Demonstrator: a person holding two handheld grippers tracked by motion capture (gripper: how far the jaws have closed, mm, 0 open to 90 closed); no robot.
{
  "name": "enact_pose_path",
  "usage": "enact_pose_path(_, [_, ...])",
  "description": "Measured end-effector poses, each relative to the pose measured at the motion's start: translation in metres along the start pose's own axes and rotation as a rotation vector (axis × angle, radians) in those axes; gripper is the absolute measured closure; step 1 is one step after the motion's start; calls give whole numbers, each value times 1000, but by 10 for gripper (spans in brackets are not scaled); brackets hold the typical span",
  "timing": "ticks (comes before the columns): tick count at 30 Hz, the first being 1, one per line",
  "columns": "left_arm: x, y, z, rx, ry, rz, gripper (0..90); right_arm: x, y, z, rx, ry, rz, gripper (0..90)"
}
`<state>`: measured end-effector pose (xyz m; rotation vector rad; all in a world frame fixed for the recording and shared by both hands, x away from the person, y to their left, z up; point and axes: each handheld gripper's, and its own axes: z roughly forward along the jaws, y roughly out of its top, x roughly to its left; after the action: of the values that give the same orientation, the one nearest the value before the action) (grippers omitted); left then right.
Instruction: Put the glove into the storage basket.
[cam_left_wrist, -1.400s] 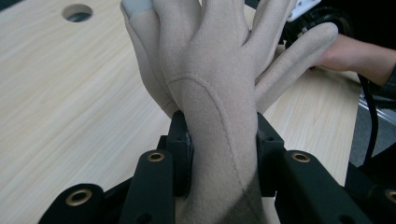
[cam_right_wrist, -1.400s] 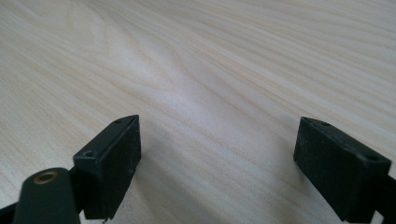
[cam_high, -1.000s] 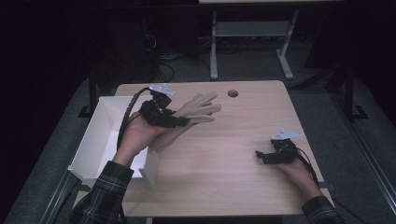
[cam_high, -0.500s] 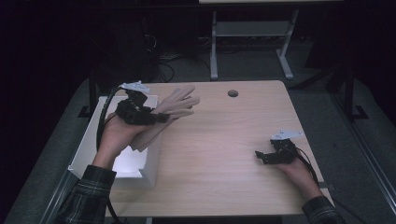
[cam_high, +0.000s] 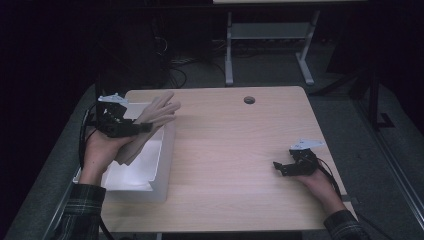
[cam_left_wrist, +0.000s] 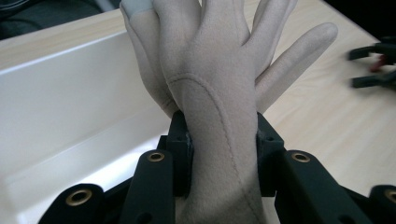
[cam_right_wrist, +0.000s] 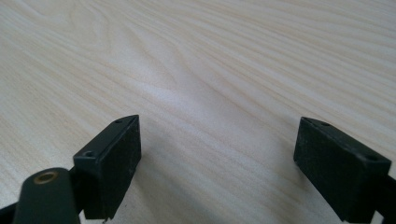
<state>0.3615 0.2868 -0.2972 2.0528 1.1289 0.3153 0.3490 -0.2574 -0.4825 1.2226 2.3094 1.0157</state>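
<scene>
left gripper (cam_left_wrist: 223, 149): jaws part-closed, clamping soft beige fabric glove (cam_left_wrist: 210, 84) at the cuff, fingers splayed, over white plastic bin (cam_high: 159, 150). right gripper (cam_right_wrist: 217, 158): jaws wide, empty.

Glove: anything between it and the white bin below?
Nothing visible. The left gripper is shut on the glove and holds it over the bin, fingers past the bin's table-side wall. The bin's inside looks bare where it shows; the hand and glove hide part of it.
</scene>
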Motion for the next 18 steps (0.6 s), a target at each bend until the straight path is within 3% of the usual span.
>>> enact_pose_path(8, [18,-22,15,34,82,-35,664,0,0,0,1,2,0,145])
enact_pose_path(14, [25,-35,29,66,113,-33,664,0,0,0,-1,3,-1,145])
enact_pose_path(18, [32,-46,36,63,112,-63,664,0,0,0,-1,5,-2,145])
